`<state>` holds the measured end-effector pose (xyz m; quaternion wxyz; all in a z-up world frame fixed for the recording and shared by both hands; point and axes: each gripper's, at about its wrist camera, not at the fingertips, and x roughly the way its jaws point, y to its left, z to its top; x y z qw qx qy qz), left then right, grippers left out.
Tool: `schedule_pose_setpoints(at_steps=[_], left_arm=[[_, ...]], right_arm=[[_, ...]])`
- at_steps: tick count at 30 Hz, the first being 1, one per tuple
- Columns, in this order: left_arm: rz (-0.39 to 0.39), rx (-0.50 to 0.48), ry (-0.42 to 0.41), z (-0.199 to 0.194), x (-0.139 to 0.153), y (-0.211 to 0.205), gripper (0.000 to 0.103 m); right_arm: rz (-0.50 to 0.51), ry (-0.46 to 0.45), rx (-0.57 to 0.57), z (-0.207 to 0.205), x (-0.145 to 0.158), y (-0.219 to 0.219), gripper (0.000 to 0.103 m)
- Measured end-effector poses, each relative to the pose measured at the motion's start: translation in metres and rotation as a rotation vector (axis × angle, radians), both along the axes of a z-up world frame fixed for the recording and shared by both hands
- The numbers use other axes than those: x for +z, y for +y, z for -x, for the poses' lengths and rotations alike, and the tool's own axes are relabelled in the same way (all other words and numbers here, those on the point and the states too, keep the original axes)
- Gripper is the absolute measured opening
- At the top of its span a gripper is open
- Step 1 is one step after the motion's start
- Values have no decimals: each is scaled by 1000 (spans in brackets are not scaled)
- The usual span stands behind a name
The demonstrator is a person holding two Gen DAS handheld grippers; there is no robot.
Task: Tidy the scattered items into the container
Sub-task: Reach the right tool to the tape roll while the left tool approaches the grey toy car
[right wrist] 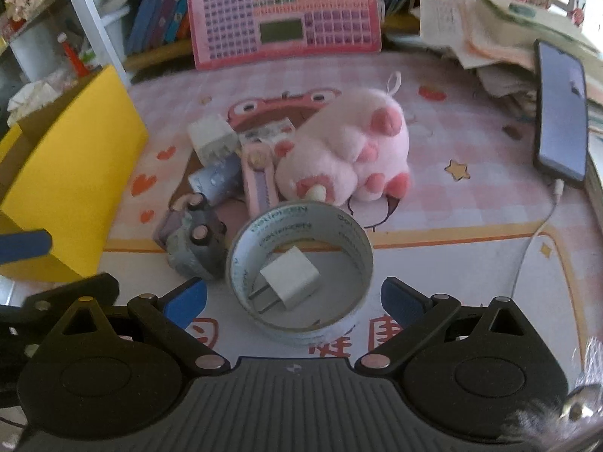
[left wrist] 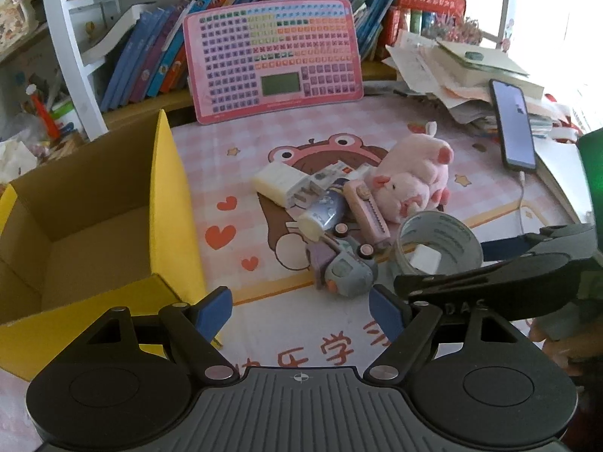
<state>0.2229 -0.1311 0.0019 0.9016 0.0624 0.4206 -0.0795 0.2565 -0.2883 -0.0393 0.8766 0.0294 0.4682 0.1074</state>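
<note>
Left wrist view: left gripper point(left wrist: 301, 307) jaws apart, nothing between them, over the mat point(left wrist: 241, 173). Box point(left wrist: 113, 203) stands empty at left. Pile at centre: plug point(left wrist: 279, 182), tube point(left wrist: 324, 213), knife point(left wrist: 367, 207), plush point(left wrist: 410, 177), tape point(left wrist: 439, 243).

Right wrist view: right gripper point(right wrist: 294, 299) jaws apart, straddling the tape point(right wrist: 301, 267) without touching; charger point(right wrist: 290, 278) inside the ring.

White bookshelf point(left wrist: 71, 56) of books point(left wrist: 150, 60), pink desk mat point(left wrist: 233, 173), bright daylight right
</note>
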Motion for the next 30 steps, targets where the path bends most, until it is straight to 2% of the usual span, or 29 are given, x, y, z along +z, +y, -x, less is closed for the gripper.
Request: schedule_pose_setpoints(at_steps=[3, 4, 11, 17, 27, 30], left_arm=[[0, 12, 18, -9, -3, -2, 81], [3, 16, 25, -13, -5, -3, 81], [46, 25, 78, -33, -17, -14, 84], [61, 22, 83, -44, -21, -26, 84], [37, 72, 96, -63, -39, -34, 83], [2, 59, 105, -67, -47, -39, 81]], right_arm=[[3, 5, 3, -8, -3, -4, 85], [-2, 2, 9, -9, -3, -6, 84], [-6, -10, 15, -10, -3, -21, 84], [-1, -15, -9, -8, -2, -38, 84], [8, -20, 7, -6, -2, -52, 84], [14, -21, 23, -6, -3, -52, 84]])
